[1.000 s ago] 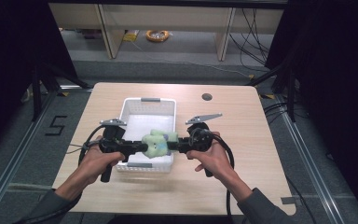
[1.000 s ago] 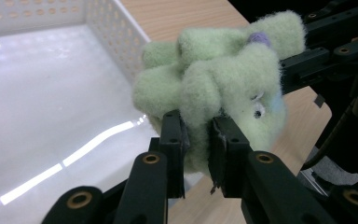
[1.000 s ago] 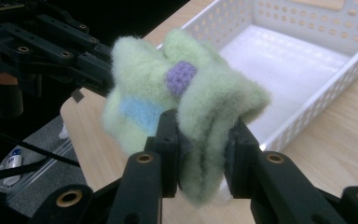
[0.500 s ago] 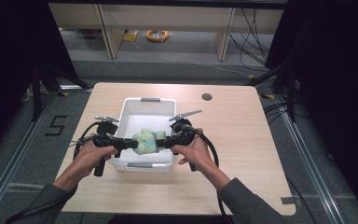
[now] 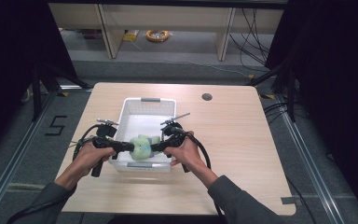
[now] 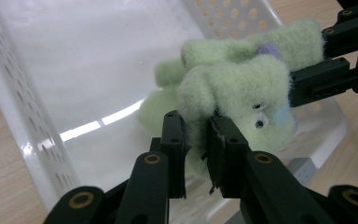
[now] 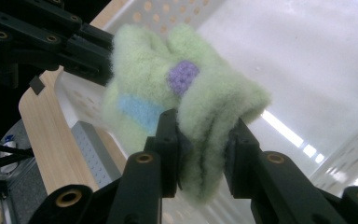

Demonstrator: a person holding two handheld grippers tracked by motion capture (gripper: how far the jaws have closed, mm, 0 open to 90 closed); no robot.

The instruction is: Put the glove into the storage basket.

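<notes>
Plush toy [image 5: 142, 145], pale green and fuzzy, hangs between my two grippers over the near end of the white basket [image 5: 145, 106]. In the left gripper view I see small dark eyes, a purple patch and a light blue one on it; the right gripper view gives the same purple square and blue stripe on the other face. My left gripper [image 5: 127, 147] has its jaws pinched narrow on a fold of the fleece, and my right gripper [image 5: 154, 147] clamps a thicker wad from the opposite side. Whether the toy touches the basket floor I cannot tell.

The basket has perforated walls and a grey handle at each short end, and sits left of centre on the light wooden table [image 5: 242, 140]. A dark round hole [image 5: 207, 97] lies near the table's far edge. Beyond that edge I see shelving and loose cables on a grey floor [image 5: 177, 70].

The right half of the table is bare up to its right edge.
</notes>
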